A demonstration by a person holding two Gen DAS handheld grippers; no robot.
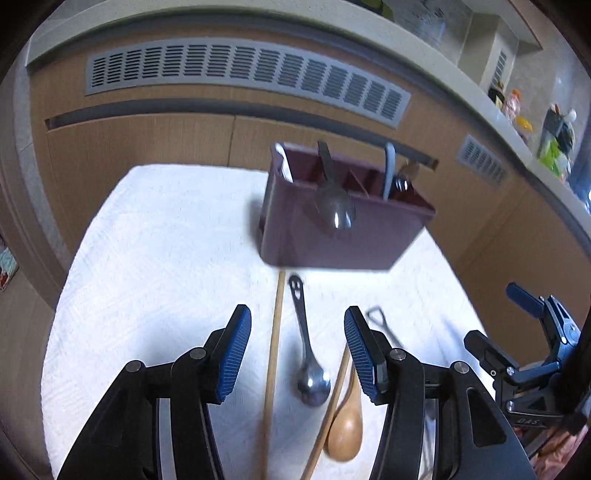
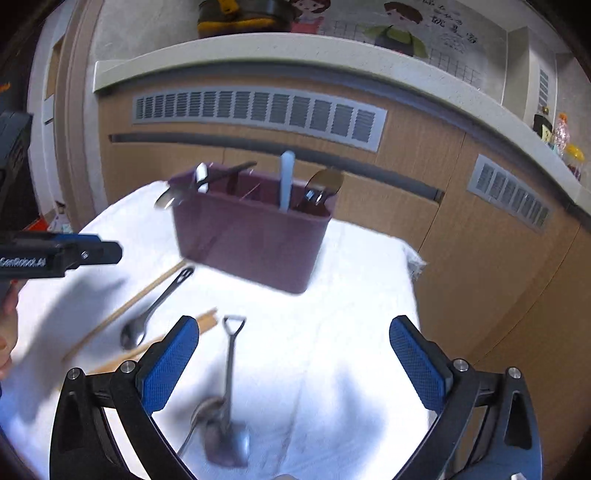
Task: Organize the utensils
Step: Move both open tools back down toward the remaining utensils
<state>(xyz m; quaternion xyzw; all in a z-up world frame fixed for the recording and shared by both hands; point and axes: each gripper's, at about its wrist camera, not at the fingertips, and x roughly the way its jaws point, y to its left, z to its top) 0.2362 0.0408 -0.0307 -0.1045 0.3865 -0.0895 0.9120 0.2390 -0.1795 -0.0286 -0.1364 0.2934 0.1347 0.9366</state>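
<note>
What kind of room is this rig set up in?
Probably a home or a canteen corner, not a lab. A small table under a white cloth stands against wood panelling with vent grilles. A ledge above the panelling holds bottles and jars, and a cartoon wall poster hangs behind it.

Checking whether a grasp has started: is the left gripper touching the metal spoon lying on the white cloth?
Apart. The left wrist view shows the metal spoon lying between the open left gripper pads, white cloth visible on both sides.
</note>
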